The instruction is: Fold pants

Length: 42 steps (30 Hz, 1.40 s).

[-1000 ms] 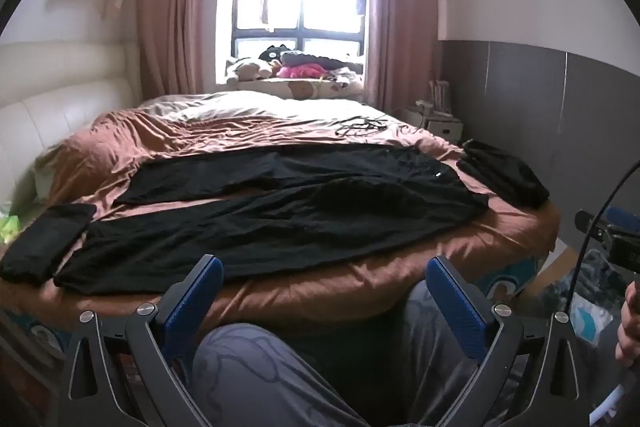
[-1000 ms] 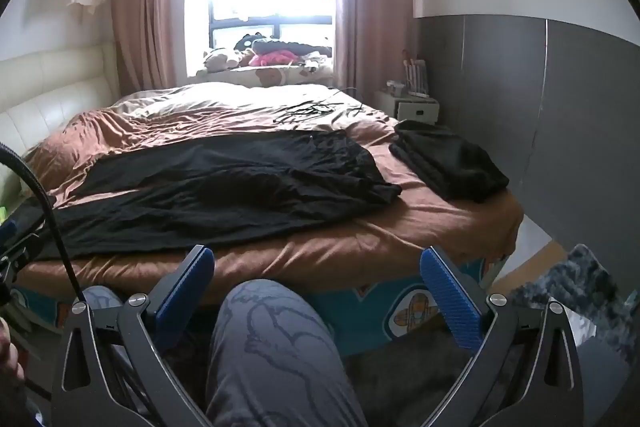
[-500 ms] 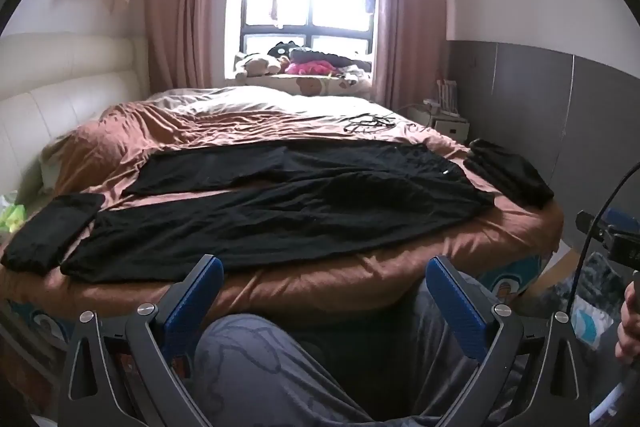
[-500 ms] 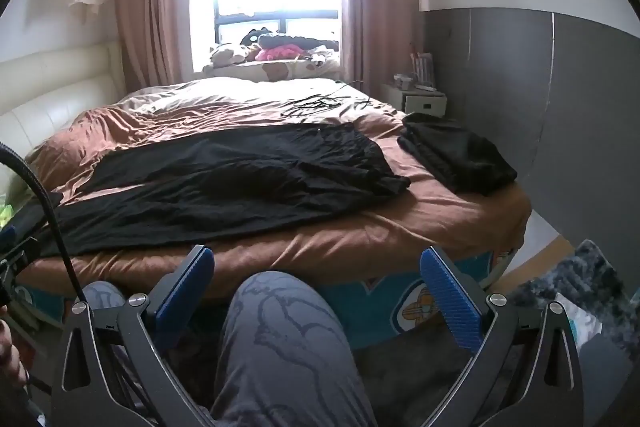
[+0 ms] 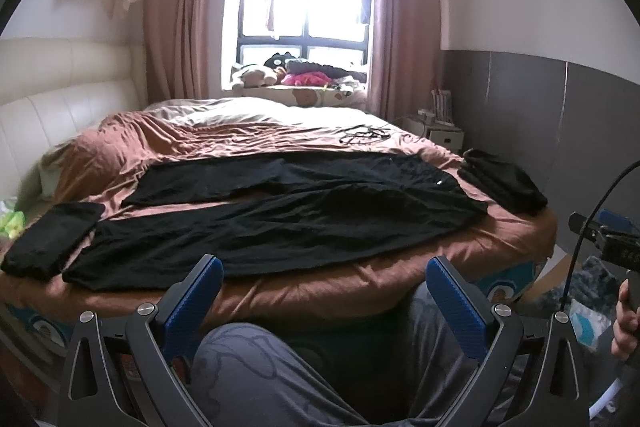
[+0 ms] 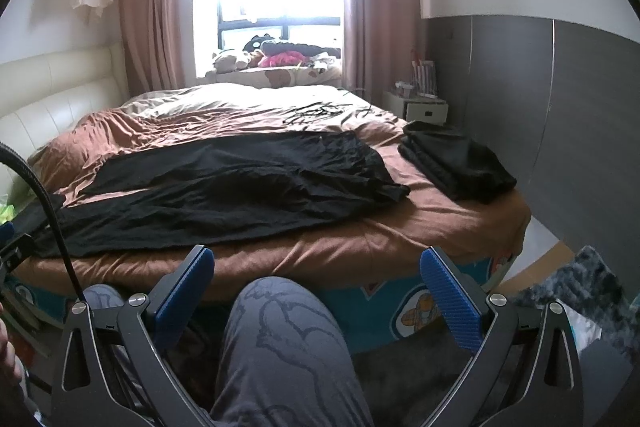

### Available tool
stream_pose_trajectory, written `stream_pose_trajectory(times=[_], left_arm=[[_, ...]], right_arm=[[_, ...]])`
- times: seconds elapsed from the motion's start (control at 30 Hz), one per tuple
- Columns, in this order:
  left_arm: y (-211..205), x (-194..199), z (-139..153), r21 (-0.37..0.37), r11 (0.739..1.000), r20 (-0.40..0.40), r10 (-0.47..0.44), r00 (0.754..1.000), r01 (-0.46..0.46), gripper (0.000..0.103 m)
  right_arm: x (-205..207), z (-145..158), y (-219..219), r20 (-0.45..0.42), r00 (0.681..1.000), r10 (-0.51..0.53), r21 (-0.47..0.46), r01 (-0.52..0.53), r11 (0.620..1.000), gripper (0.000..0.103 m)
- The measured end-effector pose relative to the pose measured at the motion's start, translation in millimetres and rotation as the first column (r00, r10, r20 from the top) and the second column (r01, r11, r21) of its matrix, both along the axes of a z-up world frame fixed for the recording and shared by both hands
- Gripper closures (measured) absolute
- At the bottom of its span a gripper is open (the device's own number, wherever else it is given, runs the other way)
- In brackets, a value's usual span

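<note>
Writing is nowhere legible to us: the printed figures on the teal bed base (image 6: 416, 311) are pictures only, too blurred to read. Black pants (image 5: 280, 223) lie spread flat across the brown sheet of the bed (image 5: 360, 291), waistband toward the right, two legs running left, the nearer leg close to the front edge. We count three black garments in all: the pants, one folded piece (image 5: 48, 247) at the left corner just beside the cuffs, and one folded piece (image 6: 456, 163) near the right edge, apart from the waistband. Bare sheet shows between the pants and the front edge, and more beyond them toward the window, where a tangle of dark cords (image 5: 364, 135) lies (the only other thing on the sheet). Our left hand-held gripper (image 5: 324, 291) and right hand-held gripper (image 6: 316, 283) both hover short of the bed above a patterned grey trouser knee (image 6: 280, 339), blue pads spread wide, holding nothing.
</note>
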<state>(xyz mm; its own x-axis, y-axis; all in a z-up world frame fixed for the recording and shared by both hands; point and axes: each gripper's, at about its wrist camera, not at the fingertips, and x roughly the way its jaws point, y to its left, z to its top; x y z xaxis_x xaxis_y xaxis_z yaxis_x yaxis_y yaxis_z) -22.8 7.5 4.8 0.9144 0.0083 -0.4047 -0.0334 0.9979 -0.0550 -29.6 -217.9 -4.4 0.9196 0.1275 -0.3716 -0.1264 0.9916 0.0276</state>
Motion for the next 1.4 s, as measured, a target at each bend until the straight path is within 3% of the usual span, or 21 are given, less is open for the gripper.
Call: stream_pose_trajectory(times=[1.4], left_arm=[[10.7, -21.1, 7.7, -0.003, 1.0, 0.016, 0.009, 1.0, -0.009, 0.0]], right_arm=[[-13.8, 10.2, -4.9, 0.02, 1.0, 0.009, -0.001, -0.009, 1.0, 0.0]])
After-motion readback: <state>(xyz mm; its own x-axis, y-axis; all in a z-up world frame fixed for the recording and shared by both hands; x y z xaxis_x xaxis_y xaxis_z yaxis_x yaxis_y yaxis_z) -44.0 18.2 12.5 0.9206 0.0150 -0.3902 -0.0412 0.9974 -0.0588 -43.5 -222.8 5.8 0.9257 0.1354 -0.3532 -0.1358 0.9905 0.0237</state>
